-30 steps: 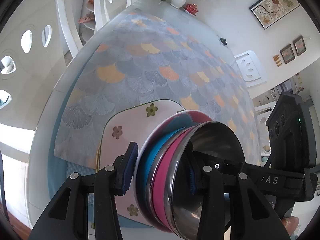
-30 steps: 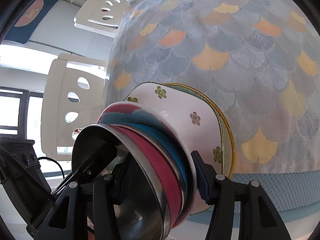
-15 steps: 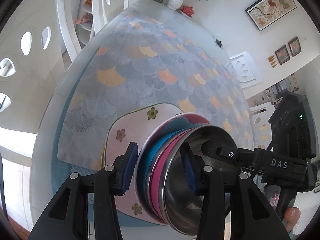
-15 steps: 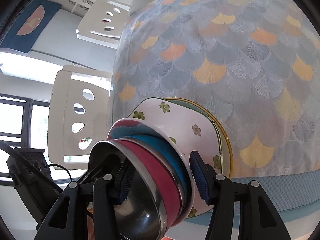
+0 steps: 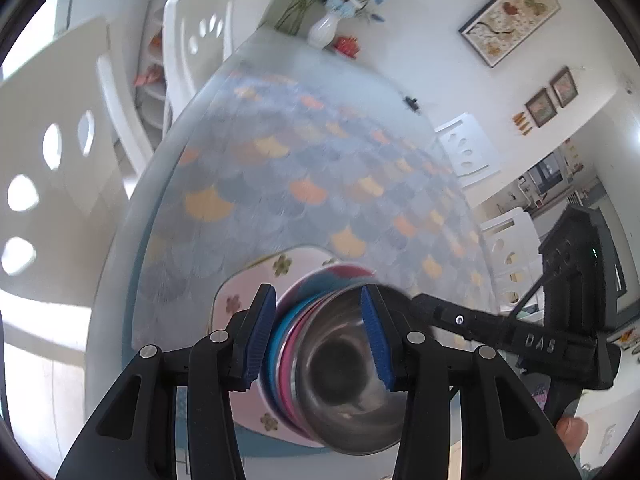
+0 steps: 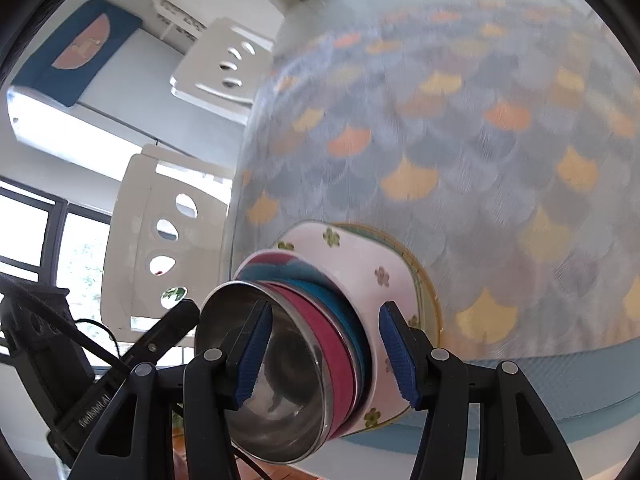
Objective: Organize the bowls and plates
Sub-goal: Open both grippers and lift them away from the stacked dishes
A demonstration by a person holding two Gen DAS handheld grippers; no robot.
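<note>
A stack stands on the table near its front edge: a steel bowl (image 5: 352, 376) on top, pink and teal bowls (image 5: 286, 354) under it, then a white square plate with flowers (image 5: 244, 292) on a yellow-rimmed plate (image 6: 430, 292). My left gripper (image 5: 318, 336) is open, its blue pads apart on either side of the bowls, clear of them. My right gripper (image 6: 326, 354) is open too and straddles the steel bowl (image 6: 276, 380) and teal bowl (image 6: 340, 300) from the other side. Each gripper shows in the other's view.
The table (image 5: 280, 184) has a scale-patterned cloth in grey, yellow and orange. White chairs (image 5: 48, 148) stand around it. A white vase with flowers (image 5: 324, 32) and a small red object stand at the far end.
Both grippers have pulled back and up from the stack. The stack stays on the table and looks smaller. The jaws now stand clear of the bowls.
</note>
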